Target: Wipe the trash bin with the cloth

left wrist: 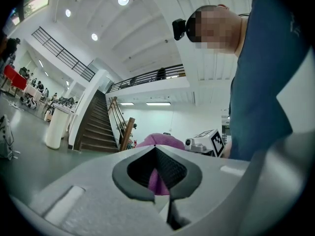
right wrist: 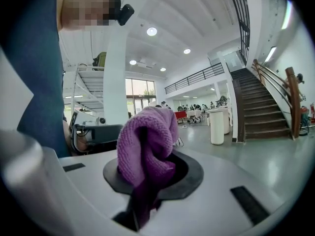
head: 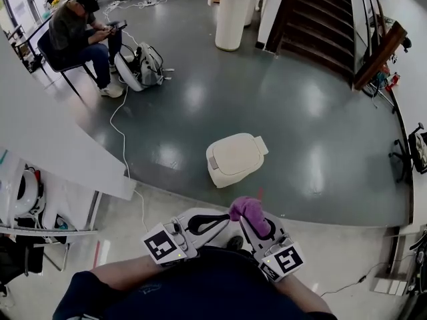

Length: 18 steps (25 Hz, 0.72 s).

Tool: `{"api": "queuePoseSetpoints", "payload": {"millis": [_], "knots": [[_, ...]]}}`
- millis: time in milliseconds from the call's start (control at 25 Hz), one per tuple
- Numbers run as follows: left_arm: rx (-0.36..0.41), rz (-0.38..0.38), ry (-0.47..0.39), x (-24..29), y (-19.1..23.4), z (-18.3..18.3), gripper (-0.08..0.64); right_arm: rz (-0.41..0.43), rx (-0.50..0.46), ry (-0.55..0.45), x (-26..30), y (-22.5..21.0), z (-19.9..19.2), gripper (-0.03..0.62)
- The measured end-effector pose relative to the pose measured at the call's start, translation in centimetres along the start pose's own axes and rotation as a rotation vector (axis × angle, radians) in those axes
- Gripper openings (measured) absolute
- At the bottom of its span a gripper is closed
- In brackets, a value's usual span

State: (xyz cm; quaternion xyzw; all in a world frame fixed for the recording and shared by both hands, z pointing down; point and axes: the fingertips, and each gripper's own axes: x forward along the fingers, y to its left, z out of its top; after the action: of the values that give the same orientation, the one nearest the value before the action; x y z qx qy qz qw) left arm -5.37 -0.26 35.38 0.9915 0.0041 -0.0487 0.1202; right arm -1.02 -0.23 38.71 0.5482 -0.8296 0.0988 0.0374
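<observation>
The cream trash bin sits with its lid down on the dark floor, ahead of both grippers and well apart from them. My right gripper is shut on a purple cloth, which bunches up above its jaws. My left gripper is held close beside it, pointing toward the cloth. In the left gripper view its jaws stand together, and the cloth shows just beyond their tips. Both grippers are held close to my body, above the pale floor strip.
A seated person is at the far left, with a backpack on the floor beside them. A cable runs along the floor to a white counter. A white cylinder and a staircase stand at the back.
</observation>
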Motion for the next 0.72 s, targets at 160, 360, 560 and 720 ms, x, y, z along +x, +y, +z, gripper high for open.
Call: {"api": "queuePoseSetpoints", "payload": {"millis": [160,360,560,720], "knots": [[0.007,0.041,0.002,1.7,1.0,0.2,-0.002,0.033,0.005,-0.003,0.2,-2.1,0.0,0.075],[0.010,0.111,-0.002,4.6,1.4,0.1,-0.002,0.096,0.009,0.001,-0.4,-5.4,-0.4,0.075],[0.016,0.181,0.005,7.4,2.5,0.1,-0.002,0.142,0.012,0.010,-0.2,-9.7,-0.7,0.075],[0.014,0.241,0.018,9.2,3.2,-0.4,-0.002,0.174,0.012,0.017,0.1,-12.7,-1.6,0.075]]}}
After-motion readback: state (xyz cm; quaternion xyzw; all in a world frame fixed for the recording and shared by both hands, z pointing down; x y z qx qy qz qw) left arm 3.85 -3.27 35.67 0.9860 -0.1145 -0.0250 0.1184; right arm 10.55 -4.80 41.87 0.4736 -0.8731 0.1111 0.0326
